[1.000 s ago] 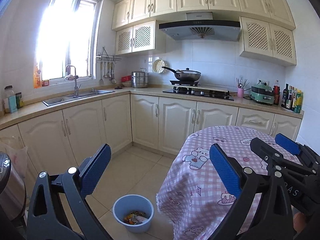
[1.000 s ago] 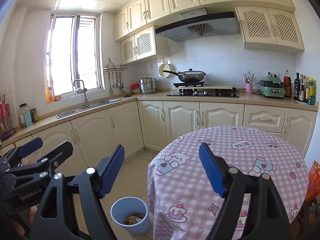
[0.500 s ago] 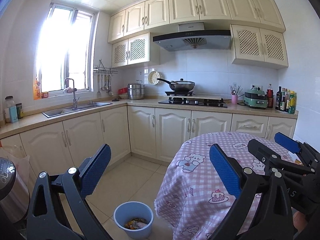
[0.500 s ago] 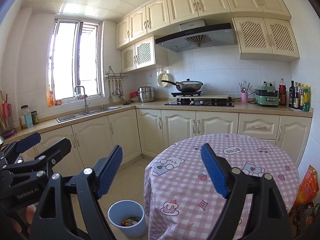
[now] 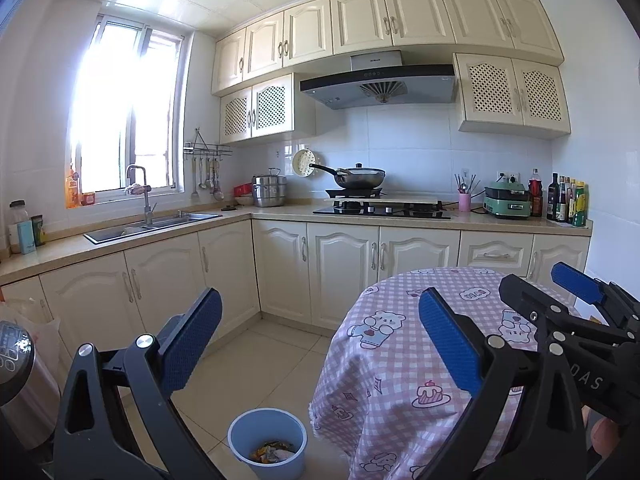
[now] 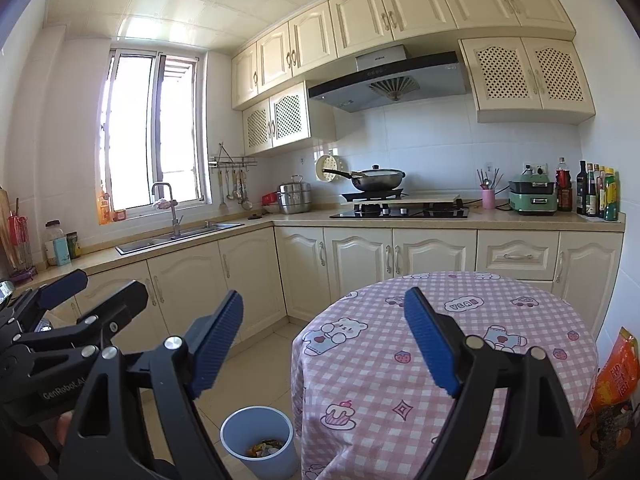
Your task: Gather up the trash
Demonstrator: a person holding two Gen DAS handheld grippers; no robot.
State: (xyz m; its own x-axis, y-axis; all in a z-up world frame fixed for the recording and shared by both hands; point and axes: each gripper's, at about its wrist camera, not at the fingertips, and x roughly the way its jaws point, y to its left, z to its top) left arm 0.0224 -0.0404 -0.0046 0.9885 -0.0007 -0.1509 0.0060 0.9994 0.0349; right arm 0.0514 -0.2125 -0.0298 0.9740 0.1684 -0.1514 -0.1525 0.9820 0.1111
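Observation:
A light blue trash bin [image 5: 267, 442] stands on the tiled floor left of the round table, with colourful scraps inside; it also shows in the right wrist view [image 6: 259, 438]. My left gripper [image 5: 320, 332] is open and empty, held high above the bin. My right gripper [image 6: 324, 332] is open and empty, above the table's left edge. Each gripper shows in the other's view: the right one [image 5: 576, 292] at the right edge, the left one [image 6: 68, 292] at the left edge. No loose trash shows on the table.
The round table has a pink checked cloth [image 6: 440, 344]. Cream cabinets and a counter with sink [image 5: 152, 226], hob and pan [image 5: 360, 178] line the walls. An orange bag [image 6: 612, 372] lies right of the table. A steel appliance [image 5: 16, 376] stands at far left.
Both grippers have pulled back and tilted upward, so the table and bin sit lower and farther in view. Both stay open and empty.

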